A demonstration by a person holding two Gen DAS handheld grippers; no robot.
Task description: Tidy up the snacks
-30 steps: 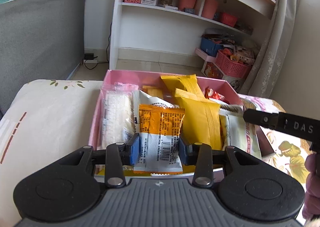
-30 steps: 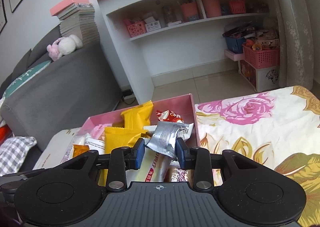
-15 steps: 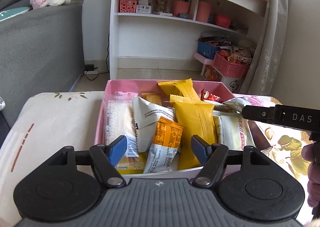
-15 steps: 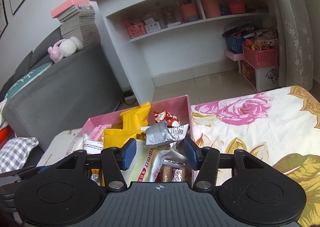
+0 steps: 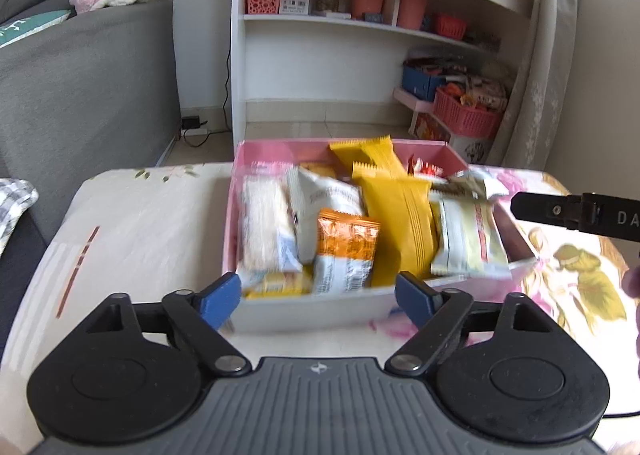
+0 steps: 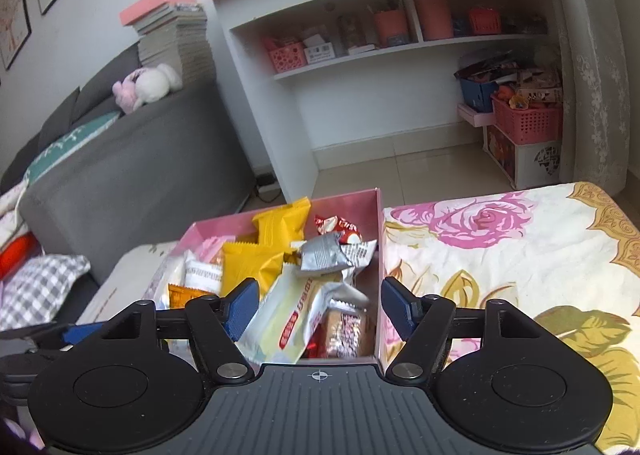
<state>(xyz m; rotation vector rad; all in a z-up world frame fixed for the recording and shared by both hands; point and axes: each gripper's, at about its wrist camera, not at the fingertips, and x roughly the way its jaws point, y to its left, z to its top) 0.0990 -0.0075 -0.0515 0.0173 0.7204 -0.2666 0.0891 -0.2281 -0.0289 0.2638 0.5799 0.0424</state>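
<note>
Pink snack box, open-topped, packed with wrapped snacks. Orange-and-white packet leans at near centre; two yellow packets upright behind it; white rice-cracker pack at left; cream packet at right. Crumpled silver wrapper lies on top, far right; print blurred, possibly biscuit.

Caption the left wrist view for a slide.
Open left gripper hovers before a pink box packed with snack packets.

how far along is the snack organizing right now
Mostly done, it seems: the orange-and-white foil packet and silver foil packet lie inside the pink rectangular box. Nothing is in hand; the left gripper and right gripper are open. No loose snacks visible.
</note>
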